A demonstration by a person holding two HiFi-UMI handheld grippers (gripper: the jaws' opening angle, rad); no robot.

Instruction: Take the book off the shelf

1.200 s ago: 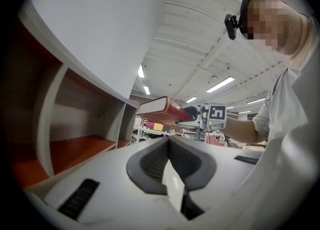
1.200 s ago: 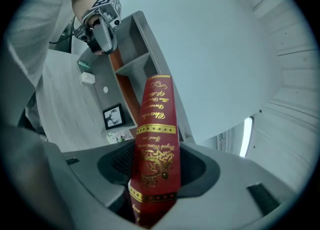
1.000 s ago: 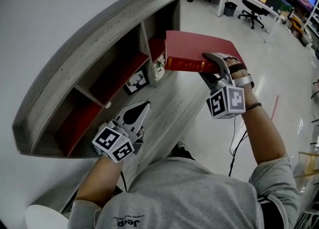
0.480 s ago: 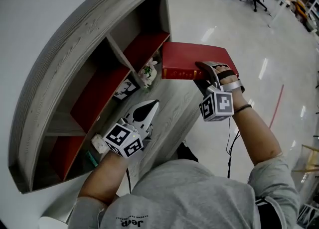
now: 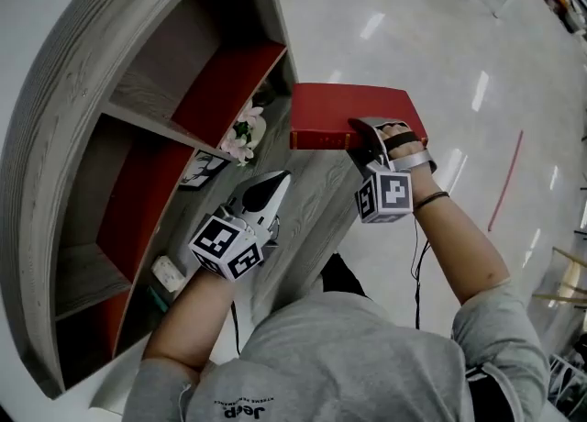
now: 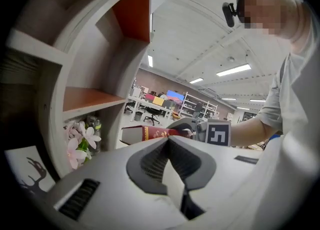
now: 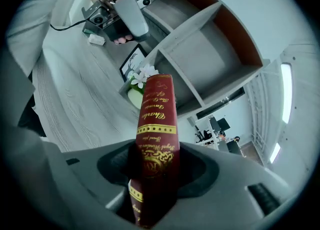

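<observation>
A red book [image 5: 353,110] with gilt lettering on its spine lies flat in the air, clear of the grey shelf [image 5: 87,90], over the right end of the desk. My right gripper [image 5: 364,133] is shut on it near the spine end. In the right gripper view the spine [image 7: 157,134] stands between the two jaws of that gripper [image 7: 155,160]. My left gripper [image 5: 273,183] hovers over the desk, left of the book, shut and empty. In the left gripper view its jaws [image 6: 169,142] meet, with the book [image 6: 150,134] beyond them.
The shelf has red back panels [image 5: 225,90] and open compartments. Pink and white flowers [image 5: 238,133] and a small deer picture [image 5: 200,169] stand on the grey wooden desk [image 5: 303,218]. A small white object [image 5: 169,273] lies near the left. Glossy floor [image 5: 477,53] lies to the right.
The right gripper has carried the book farther out from the shelf and a little lower. The head view has swung, so the shelf shows more to the left. The left gripper stays shut.
</observation>
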